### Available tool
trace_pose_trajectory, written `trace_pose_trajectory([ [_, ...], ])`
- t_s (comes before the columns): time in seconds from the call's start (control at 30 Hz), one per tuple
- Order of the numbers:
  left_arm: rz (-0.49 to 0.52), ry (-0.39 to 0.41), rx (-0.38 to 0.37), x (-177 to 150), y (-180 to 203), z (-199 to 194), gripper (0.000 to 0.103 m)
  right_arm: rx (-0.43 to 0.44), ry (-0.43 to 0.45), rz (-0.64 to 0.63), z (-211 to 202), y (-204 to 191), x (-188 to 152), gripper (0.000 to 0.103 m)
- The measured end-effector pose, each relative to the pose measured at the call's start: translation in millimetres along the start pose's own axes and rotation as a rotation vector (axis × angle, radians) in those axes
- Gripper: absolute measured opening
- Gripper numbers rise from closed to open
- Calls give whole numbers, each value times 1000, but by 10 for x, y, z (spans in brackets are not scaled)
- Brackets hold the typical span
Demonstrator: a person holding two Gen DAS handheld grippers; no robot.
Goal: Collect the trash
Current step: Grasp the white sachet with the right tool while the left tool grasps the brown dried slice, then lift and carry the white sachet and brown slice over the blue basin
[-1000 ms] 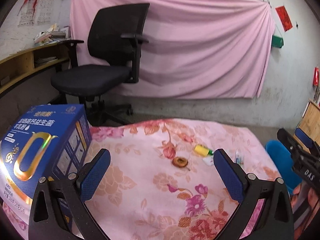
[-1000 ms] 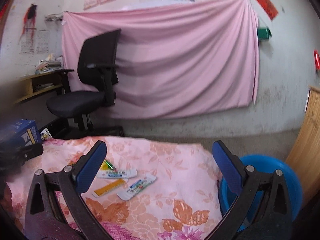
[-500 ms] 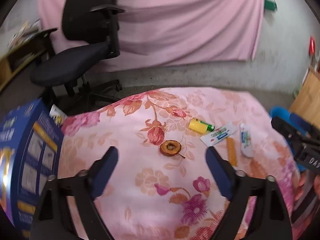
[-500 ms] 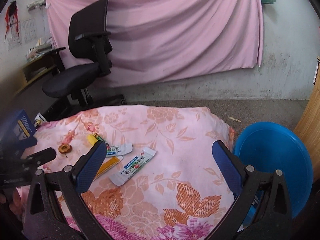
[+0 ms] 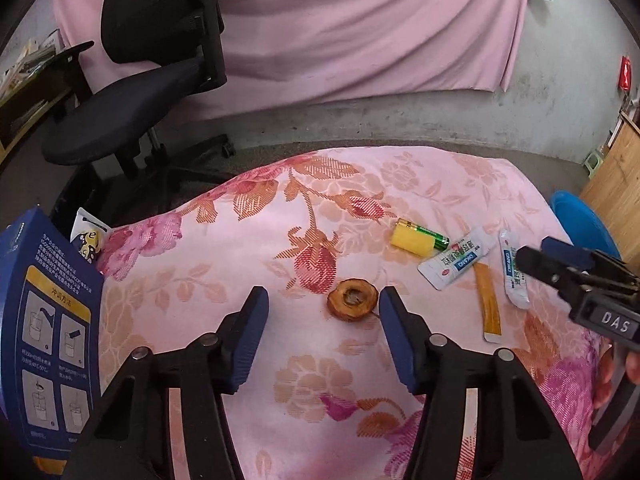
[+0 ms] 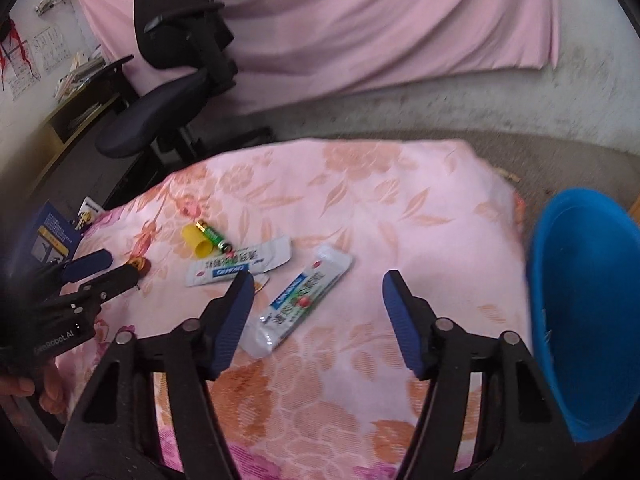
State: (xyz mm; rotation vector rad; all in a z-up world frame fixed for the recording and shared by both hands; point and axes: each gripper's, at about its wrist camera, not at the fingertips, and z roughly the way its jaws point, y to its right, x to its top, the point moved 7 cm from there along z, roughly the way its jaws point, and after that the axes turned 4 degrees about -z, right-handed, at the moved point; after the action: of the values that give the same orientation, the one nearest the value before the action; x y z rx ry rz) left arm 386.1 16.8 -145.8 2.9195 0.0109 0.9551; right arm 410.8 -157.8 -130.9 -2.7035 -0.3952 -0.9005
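Both grippers have dipped toward the cloth (image 5: 240,264); left gripper (image 5: 324,300) and right gripper (image 6: 318,284) gape wide, empty; ring (image 5: 352,300), sachets (image 6: 300,304), battery (image 6: 214,236) uncollected, basin (image 6: 580,300) looks empty

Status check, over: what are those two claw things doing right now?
Left gripper open, empty, near brown dried fruit slice. Right gripper open over white sachet. Nothing blocking.

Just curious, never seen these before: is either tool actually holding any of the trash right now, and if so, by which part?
Nothing is held. The left tool and right tool are both open and empty above the cloth.
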Motion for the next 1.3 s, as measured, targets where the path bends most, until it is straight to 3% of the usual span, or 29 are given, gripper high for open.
trace_pose_trajectory([
  [0.17,21,-10,5,-19,36,17,49,-26,-64,-76,133,-150,-48,80],
  [0.2,27,-12,5,-19,44,29,48,-34,-71,-100,142,-190,-59,74],
  [0.37,65,-19,-1,-22,116,72,23,-49,-84,-141,122,-227,-97,54],
  [0.5,72,-9,-10,-54,151,36,23,-30,-87,-126,93,-166,-110,50],
  [0.67,1,47,-15,-94,129,-150,23,-74,-85,-207,121,-264,-110,47],
  [0.87,-76,82,-40,-147,70,-314,23,-59,-42,-225,35,-316,-97,46],
  [1.1,-122,237,-69,-85,95,-728,23,-73,84,-235,-218,-375,-29,46],
  [1.3,-107,508,6,-17,126,-1235,23,-89,252,-237,-546,-405,31,46],
])
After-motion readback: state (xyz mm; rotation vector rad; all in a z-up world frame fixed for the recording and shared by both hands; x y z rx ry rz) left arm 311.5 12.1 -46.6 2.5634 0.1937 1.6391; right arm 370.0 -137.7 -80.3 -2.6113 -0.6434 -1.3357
